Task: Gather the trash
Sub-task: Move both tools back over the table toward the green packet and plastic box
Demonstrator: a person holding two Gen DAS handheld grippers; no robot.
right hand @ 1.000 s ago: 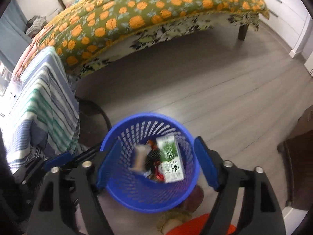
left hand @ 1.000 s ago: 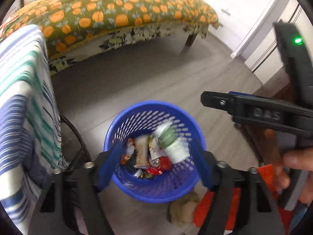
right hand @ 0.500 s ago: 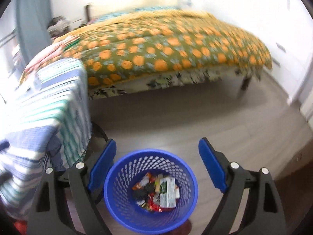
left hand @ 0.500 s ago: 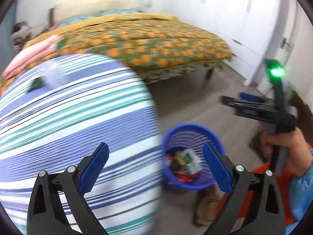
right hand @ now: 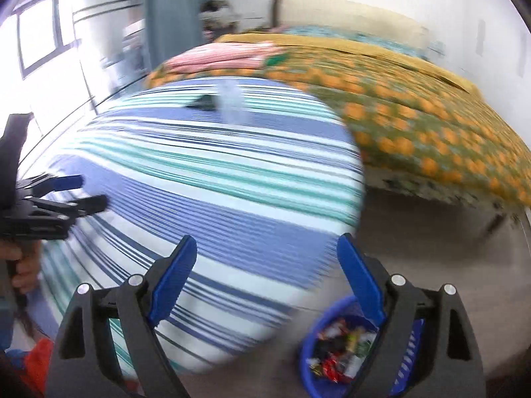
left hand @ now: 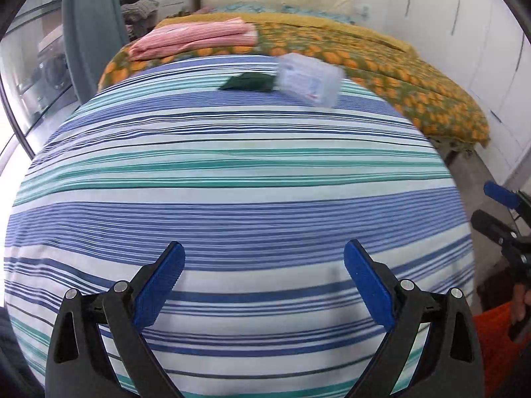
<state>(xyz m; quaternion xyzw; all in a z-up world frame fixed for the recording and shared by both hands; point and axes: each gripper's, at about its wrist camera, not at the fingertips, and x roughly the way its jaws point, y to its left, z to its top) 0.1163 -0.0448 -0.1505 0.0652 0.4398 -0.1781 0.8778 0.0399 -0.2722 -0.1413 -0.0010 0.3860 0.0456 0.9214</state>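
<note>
Two grippers you hold: left gripper and right gripper, jaws apart, empty, above striped tablecloth. Clear packet, dark wrapper at far edge; blue basket holds trash on floor.

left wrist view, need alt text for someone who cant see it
Open left tongs, empty, point over a blue, teal and white striped cloth; near its far edge lie a dark green wrapper and a clear plastic packet.
</note>
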